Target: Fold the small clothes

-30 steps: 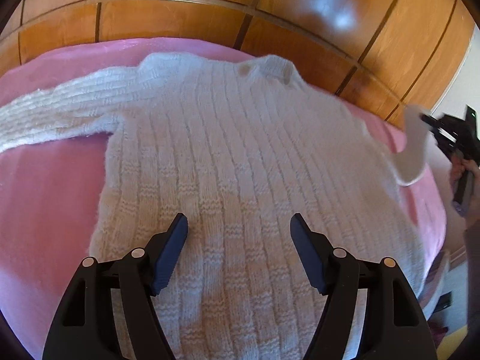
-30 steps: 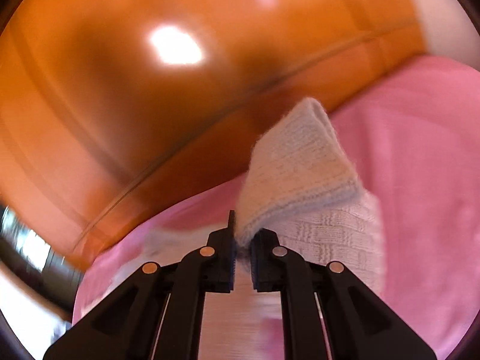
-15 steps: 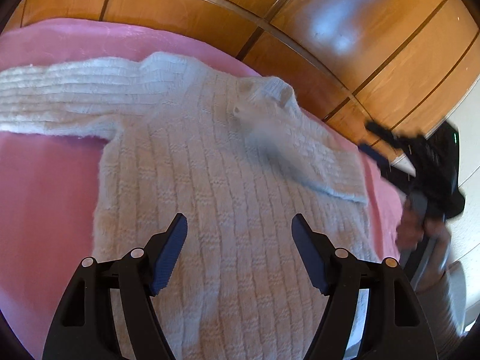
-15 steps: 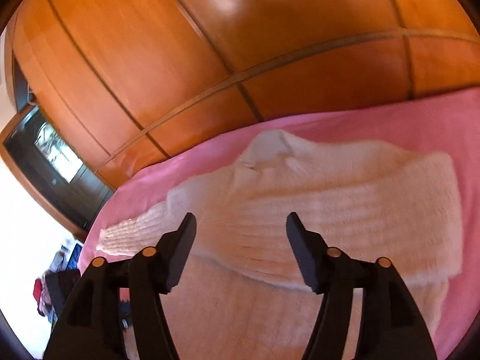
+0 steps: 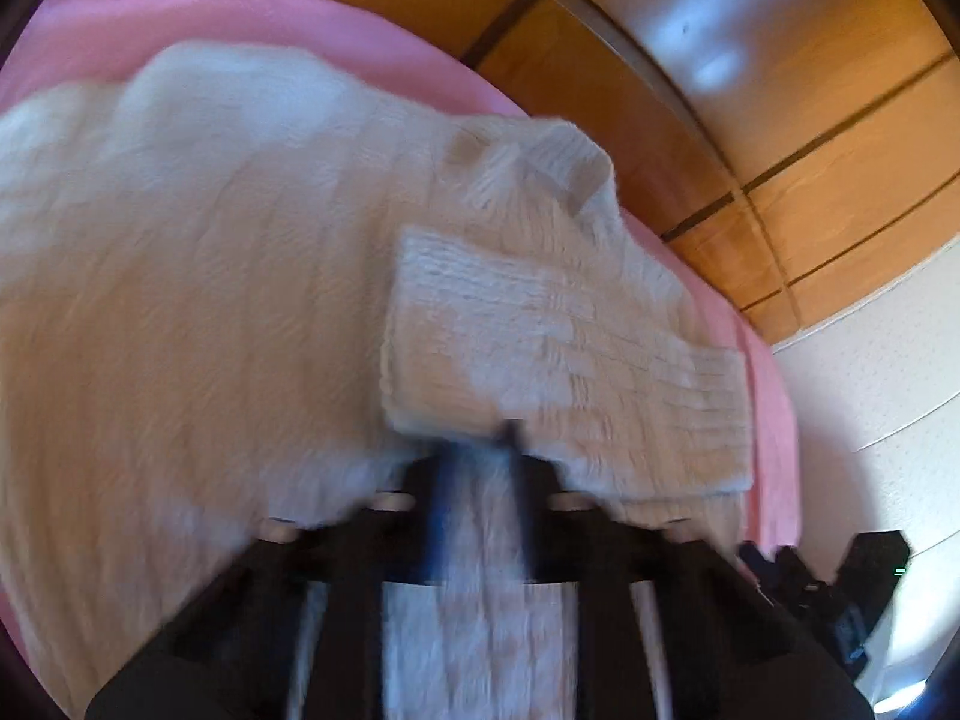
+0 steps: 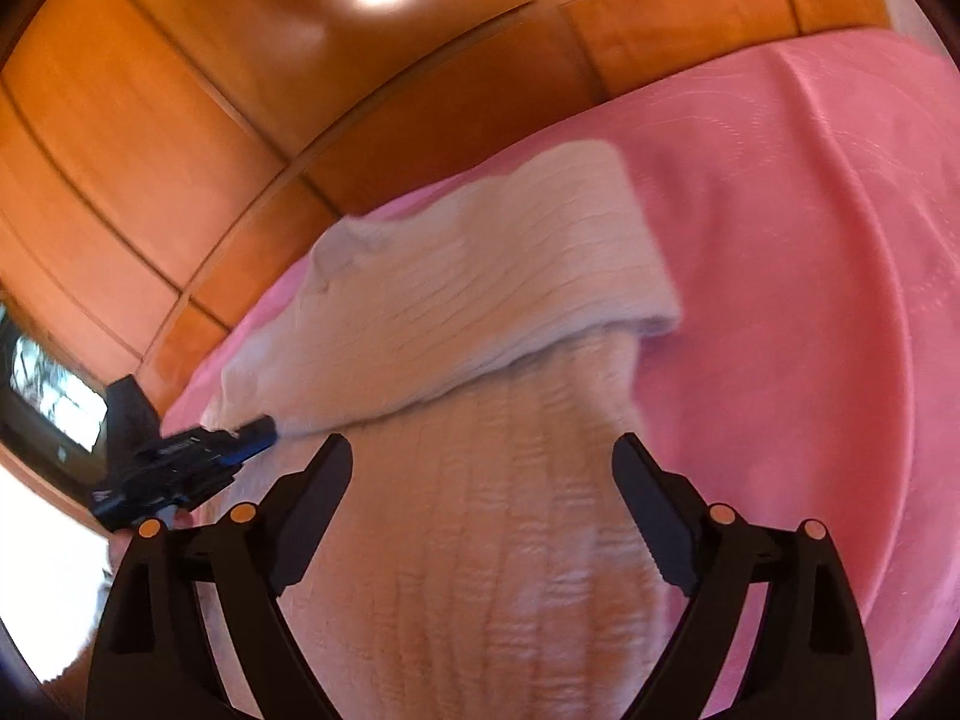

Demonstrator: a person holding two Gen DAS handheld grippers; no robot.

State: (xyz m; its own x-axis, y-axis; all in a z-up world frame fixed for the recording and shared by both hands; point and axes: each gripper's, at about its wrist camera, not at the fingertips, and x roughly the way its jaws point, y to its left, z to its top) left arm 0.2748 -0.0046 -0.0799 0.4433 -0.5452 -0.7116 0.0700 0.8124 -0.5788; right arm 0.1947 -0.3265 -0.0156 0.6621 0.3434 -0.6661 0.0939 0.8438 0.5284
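Observation:
A white knitted sweater (image 5: 198, 276) lies flat on a pink bedspread (image 5: 336, 18). One sleeve (image 5: 564, 354) is folded across its chest; it also shows in the right wrist view (image 6: 468, 312). My left gripper (image 5: 477, 450) is blurred, its jaws close together at the sleeve's cuff edge, with knit between them. It also shows from the side in the right wrist view (image 6: 240, 441), touching the sleeve end. My right gripper (image 6: 483, 516) is open and empty above the sweater's body (image 6: 480, 570).
A glossy wooden panelled wall (image 6: 300, 60) runs along the far side of the bed. A white wall (image 5: 870, 390) stands at the right. The pink bedspread (image 6: 810, 300) extends to the right of the sweater.
My right gripper let go of the sleeve, which now lies folded over the chest, and drew back. My left gripper moved forward and its jaws closed in at the sleeve's cuff.

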